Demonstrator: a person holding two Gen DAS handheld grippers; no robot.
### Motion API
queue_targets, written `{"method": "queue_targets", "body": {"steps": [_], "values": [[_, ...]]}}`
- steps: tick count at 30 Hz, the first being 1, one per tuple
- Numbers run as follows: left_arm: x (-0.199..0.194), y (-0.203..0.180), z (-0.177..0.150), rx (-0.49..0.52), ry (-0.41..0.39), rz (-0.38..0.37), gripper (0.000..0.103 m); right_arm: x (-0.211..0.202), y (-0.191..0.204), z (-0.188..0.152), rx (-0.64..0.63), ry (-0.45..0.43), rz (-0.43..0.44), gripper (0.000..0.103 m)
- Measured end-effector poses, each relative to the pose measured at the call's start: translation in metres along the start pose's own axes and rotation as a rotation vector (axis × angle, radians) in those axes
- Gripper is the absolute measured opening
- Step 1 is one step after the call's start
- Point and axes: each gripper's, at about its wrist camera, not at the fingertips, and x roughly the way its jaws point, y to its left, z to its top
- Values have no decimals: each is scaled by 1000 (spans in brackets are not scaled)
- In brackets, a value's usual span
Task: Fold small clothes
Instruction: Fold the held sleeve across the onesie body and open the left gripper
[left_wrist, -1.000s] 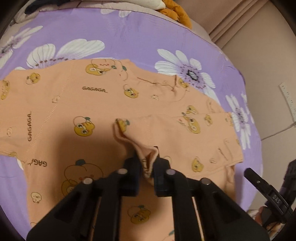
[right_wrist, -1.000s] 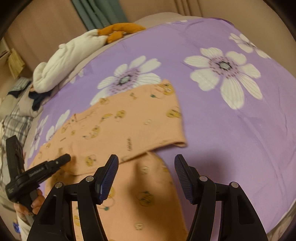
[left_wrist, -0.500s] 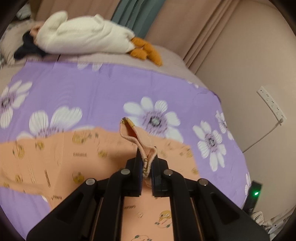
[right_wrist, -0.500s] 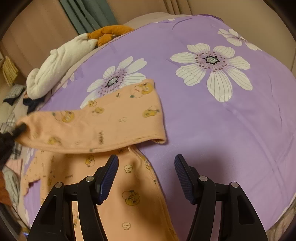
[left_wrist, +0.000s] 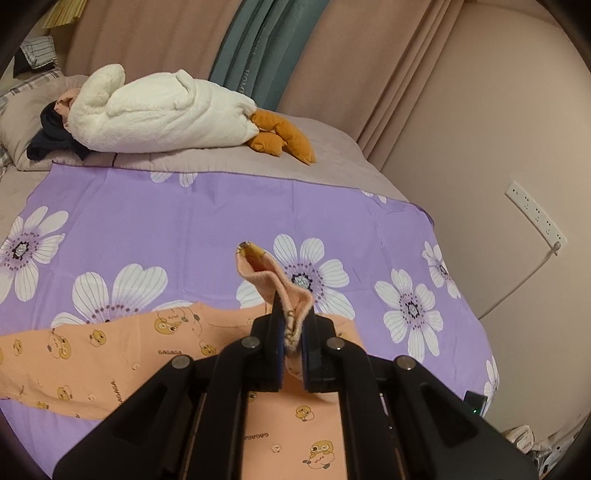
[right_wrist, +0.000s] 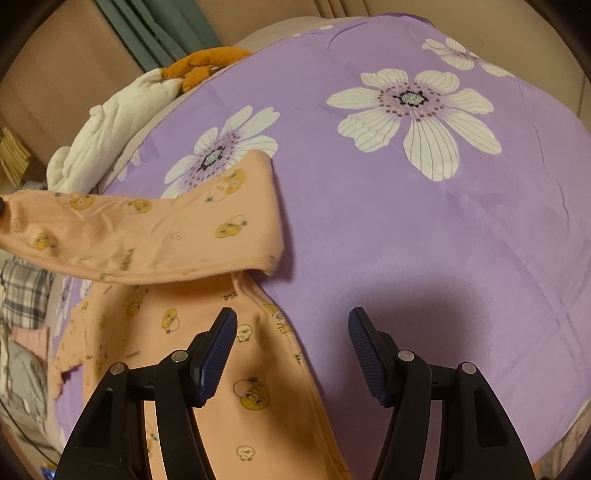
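Note:
A small orange shirt with yellow cartoon prints lies on a purple flowered sheet. My left gripper is shut on a bunched edge of the shirt's sleeve and holds it lifted above the sheet. In the right wrist view the lifted sleeve stretches off to the left, above the shirt's body. My right gripper is open and empty, hovering over the shirt's right edge and the sheet.
A white plush goose with orange feet lies on the bed behind the sheet, beside a pillow. Curtains and a wall with a power strip stand behind and to the right. More clothes lie at the left.
My left gripper has lifted the pinched sleeve up and tilted toward the head of the bed. The sleeve now hangs stretched above the shirt. My right gripper has stayed open, drifting slightly.

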Motion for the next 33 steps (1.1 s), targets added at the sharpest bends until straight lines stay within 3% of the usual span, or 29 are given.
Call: {"method": "queue_targets", "body": {"steps": [15, 33], "values": [[-28, 22, 13, -20, -55, 74, 6, 6, 4, -1, -5, 12, 2, 63], [-18, 77, -13, -56, 43, 207, 6, 11, 18, 1, -49, 23, -12, 63]]}}
